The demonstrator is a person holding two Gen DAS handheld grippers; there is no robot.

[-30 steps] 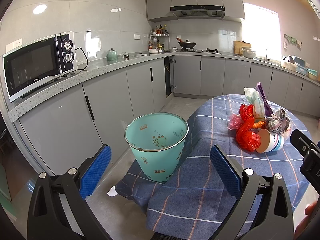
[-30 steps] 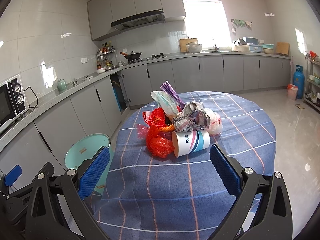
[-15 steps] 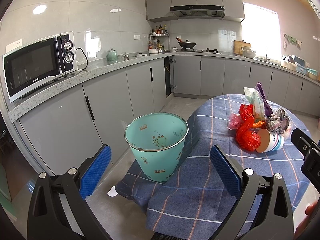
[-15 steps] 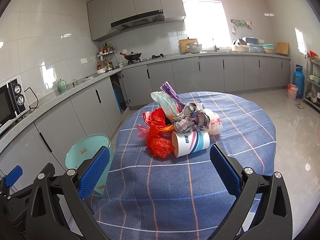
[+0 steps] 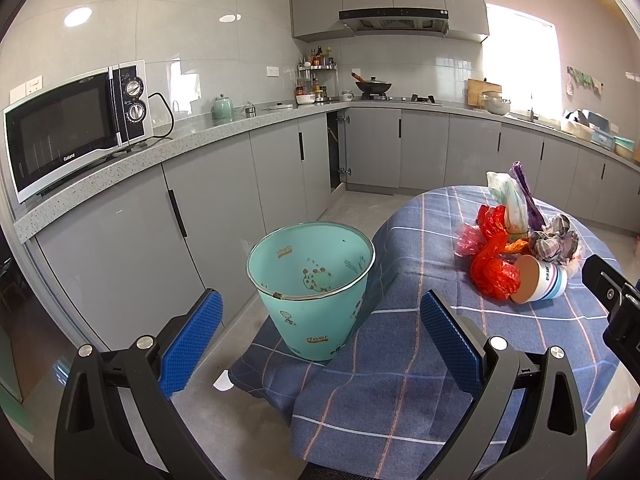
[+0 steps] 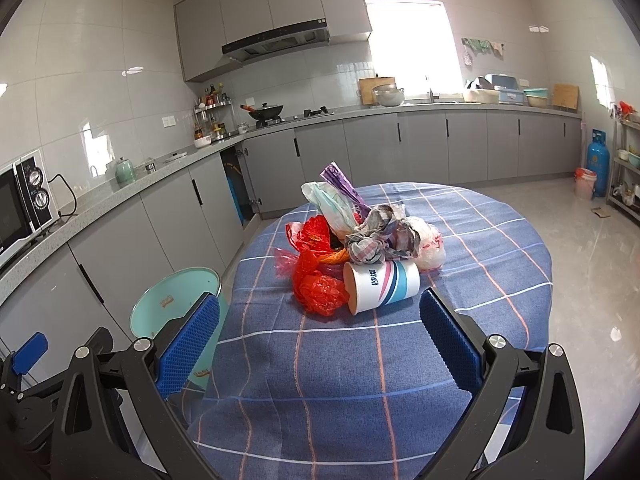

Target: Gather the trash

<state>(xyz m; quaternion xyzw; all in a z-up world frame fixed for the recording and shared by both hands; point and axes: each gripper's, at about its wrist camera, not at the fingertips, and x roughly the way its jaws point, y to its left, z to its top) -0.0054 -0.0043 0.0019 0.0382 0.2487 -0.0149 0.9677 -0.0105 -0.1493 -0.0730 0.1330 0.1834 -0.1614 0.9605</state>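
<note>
A heap of trash lies on the round table with the blue checked cloth (image 6: 460, 352): a paper cup (image 6: 382, 286) on its side, red plastic bags (image 6: 318, 280), a crumpled checked wrapper (image 6: 378, 238), a white bag (image 6: 334, 208) and a purple wrapper (image 6: 344, 184). The same cup (image 5: 538, 280) and red bags (image 5: 494, 268) show at the right of the left wrist view. A mint-green bin (image 5: 312, 280) stands beside the table, on cloth hanging to the floor. My left gripper (image 5: 320, 340) is open just short of the bin. My right gripper (image 6: 318, 344) is open, short of the cup.
Grey cabinets and a stone counter (image 5: 160, 152) run along the left and back walls, with a microwave (image 5: 76, 124), a kettle and a wok on the hob. One cabinet door (image 5: 336, 148) stands ajar. A blue gas cylinder (image 6: 598, 164) stands at the far right.
</note>
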